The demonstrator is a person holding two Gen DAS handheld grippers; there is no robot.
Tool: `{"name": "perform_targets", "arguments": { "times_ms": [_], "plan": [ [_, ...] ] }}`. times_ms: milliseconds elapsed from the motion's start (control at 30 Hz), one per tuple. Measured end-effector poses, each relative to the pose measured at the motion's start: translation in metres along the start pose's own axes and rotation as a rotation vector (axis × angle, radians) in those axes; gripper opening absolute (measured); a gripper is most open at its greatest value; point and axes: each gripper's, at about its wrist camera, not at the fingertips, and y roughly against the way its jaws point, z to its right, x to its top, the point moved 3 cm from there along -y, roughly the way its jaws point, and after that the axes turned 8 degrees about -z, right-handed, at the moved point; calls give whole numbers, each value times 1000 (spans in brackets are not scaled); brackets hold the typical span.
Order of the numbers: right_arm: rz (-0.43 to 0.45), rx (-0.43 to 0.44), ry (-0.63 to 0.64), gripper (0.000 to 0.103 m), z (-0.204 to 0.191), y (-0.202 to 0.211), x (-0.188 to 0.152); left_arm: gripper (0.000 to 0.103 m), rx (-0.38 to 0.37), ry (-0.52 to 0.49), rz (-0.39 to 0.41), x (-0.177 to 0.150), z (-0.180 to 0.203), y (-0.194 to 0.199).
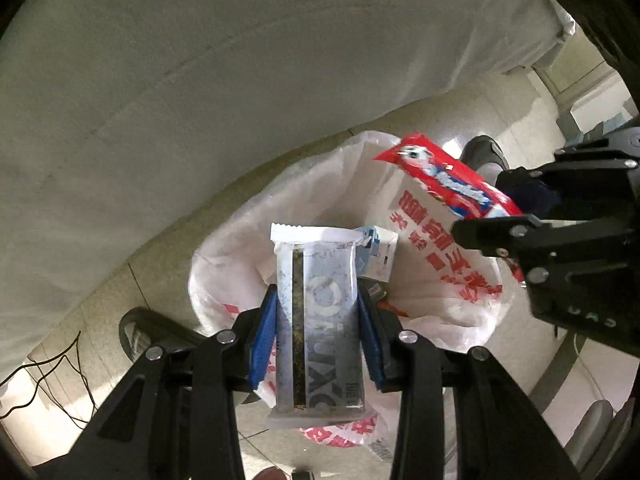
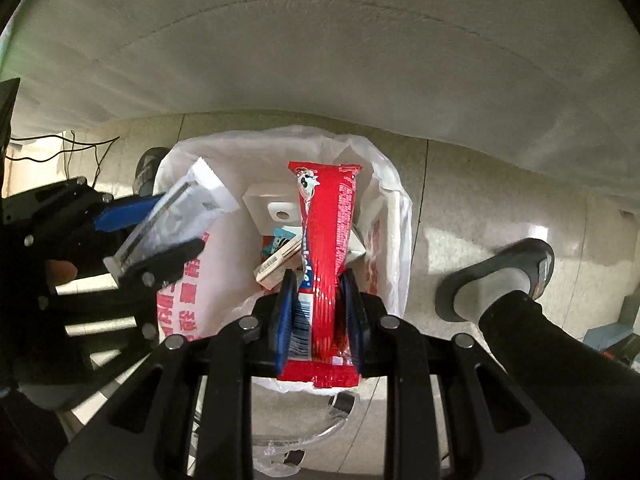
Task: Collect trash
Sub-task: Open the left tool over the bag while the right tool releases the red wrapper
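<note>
My left gripper (image 1: 317,304) is shut on a silver-white snack wrapper (image 1: 320,320) and holds it over the open white plastic trash bag (image 1: 224,248) with red print. My right gripper (image 2: 318,292) is shut on a red snack wrapper (image 2: 325,256) and holds it over the same bag (image 2: 384,184). Each gripper shows in the other's view: the right one (image 1: 500,220) with the red wrapper (image 1: 444,178), the left one (image 2: 160,228) with the silver wrapper (image 2: 168,220). Small cartons (image 2: 276,256) and a white box (image 2: 264,208) lie inside the bag.
A white cloth-covered table edge (image 1: 240,80) hangs above the bag. The floor is pale tile (image 2: 480,208). The person's slippered feet stand beside the bag, one on the right (image 2: 516,272) and one on the left (image 1: 152,332). Black cables (image 1: 48,380) lie on the floor at left.
</note>
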Motion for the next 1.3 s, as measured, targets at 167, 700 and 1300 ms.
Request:
{"name": "perform_targets", "arguments": {
  "times_ms": [167,700,1300],
  "plan": [
    [-52,7,0,23,0,-18,2,38,-4,4,-34,-1,6,-9],
    [-45,24,-38,62,4,-20,3,88,3,41,-50,2,0,-16],
    [46,75,-80,63,12,39,-4,88,63,23,-5,-1,7,23]
  ]
}}
